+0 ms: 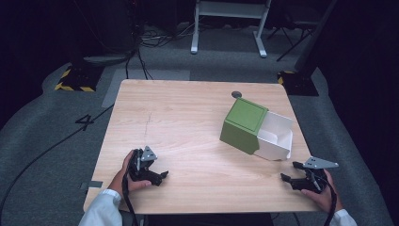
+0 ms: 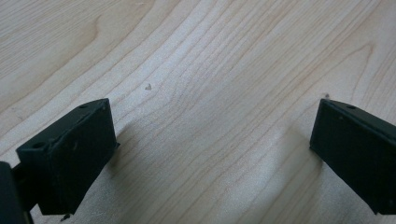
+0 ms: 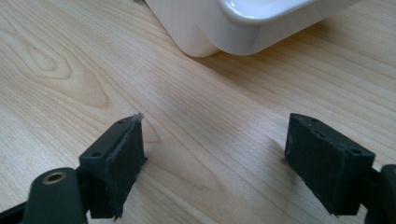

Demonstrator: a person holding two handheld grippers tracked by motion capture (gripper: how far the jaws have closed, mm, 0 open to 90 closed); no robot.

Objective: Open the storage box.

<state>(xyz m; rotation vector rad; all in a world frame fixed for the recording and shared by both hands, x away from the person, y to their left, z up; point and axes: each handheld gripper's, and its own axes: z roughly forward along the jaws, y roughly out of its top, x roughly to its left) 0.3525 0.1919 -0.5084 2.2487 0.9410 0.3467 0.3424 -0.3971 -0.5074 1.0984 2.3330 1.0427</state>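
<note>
Near the green-and-white box (image 1: 256,128), your left gripper (image 1: 157,176) and right gripper (image 1: 288,172) rest empty, jaws spread, looks like you're pre-grab

Your high view looks forward and down on the light wooden table (image 1: 188,117); both gripper views skim it closely.

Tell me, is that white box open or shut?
Open. The white box shows its bare inside; the green lid stands tilted at its left.
</note>
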